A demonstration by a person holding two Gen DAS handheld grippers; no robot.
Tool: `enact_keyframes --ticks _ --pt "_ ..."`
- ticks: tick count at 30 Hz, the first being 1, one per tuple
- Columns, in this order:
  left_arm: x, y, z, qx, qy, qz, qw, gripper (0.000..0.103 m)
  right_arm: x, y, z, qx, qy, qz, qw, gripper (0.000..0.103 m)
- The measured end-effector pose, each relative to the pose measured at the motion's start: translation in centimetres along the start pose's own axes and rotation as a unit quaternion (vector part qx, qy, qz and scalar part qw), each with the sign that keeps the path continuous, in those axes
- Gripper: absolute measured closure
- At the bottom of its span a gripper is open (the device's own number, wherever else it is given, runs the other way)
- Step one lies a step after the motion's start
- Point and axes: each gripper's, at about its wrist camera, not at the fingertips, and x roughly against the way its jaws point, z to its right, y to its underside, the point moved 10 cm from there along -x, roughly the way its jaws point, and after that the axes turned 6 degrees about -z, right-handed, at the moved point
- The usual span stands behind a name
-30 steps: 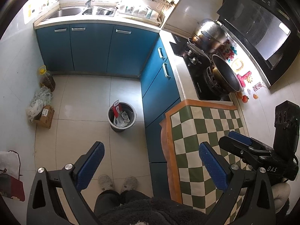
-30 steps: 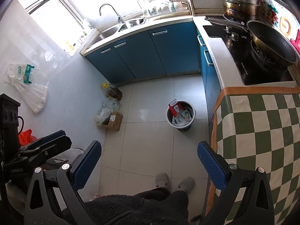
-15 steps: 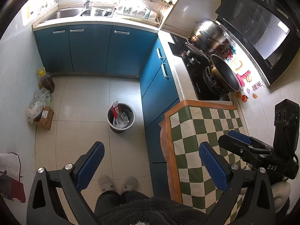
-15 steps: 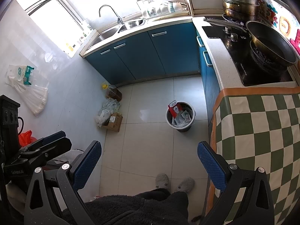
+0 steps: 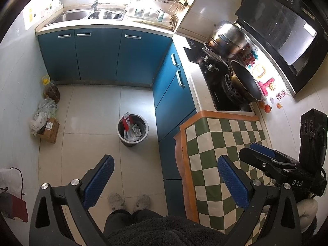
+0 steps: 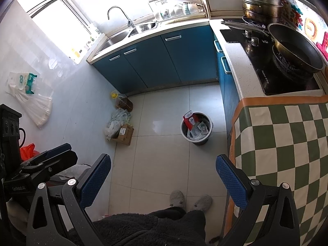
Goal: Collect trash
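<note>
A grey trash bin point(image 5: 132, 130) point(image 6: 196, 128) stands on the tiled floor by the blue cabinets, holding a red packet and crumpled papers. My left gripper point(image 5: 164, 179) hangs high above the floor, open and empty, straddling the floor and the checked cloth point(image 5: 221, 143). My right gripper point(image 6: 163, 177) is also open and empty, high over the floor in front of the bin. Each gripper shows in the other's view: the right gripper point(image 5: 264, 153) over the cloth, the left gripper point(image 6: 51, 153) at the left edge.
A cardboard box point(image 6: 124, 134) with plastic bags and an oil bottle point(image 6: 123, 102) sit by the left wall. Blue cabinets point(image 5: 102, 57), a sink, a stove with a wok point(image 6: 295, 49) and a pot line the counters. The person's slippers point(image 6: 190, 199) stand below.
Both views have shifted only slightly, with the scene sliding a little. The grippers stay open and empty.
</note>
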Motion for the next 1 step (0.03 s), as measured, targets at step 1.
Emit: enact_keyframes --ticks 1 --pt "-0.01 -0.18 0.06 -0.001 0.001 -0.001 1.0 0.0 0.01 0.02 0.01 0.0 0.0 0.0 1.0 0.0"
